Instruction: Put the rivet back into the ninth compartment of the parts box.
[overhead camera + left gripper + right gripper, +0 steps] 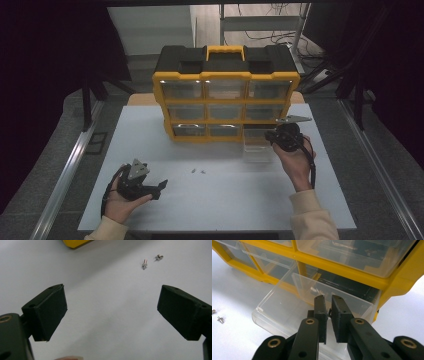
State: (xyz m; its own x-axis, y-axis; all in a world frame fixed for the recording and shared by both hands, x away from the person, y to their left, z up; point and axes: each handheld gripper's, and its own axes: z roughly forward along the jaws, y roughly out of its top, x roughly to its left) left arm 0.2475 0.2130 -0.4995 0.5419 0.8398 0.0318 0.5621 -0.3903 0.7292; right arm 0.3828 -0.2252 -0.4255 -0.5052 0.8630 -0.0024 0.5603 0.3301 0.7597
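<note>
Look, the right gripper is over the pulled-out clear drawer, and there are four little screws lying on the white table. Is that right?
Not quite. There are two screws on the table, not four; the left gripper view shows them. The right gripper is indeed over the pulled-out clear drawer.

Item pinched in right tongs [328, 315] too small

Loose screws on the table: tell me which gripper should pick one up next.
Left, probably. The left gripper sits open beside the two screws, pointing at them. The right gripper is shut, over the pulled-out clear drawer of the yellow organizer.
</note>
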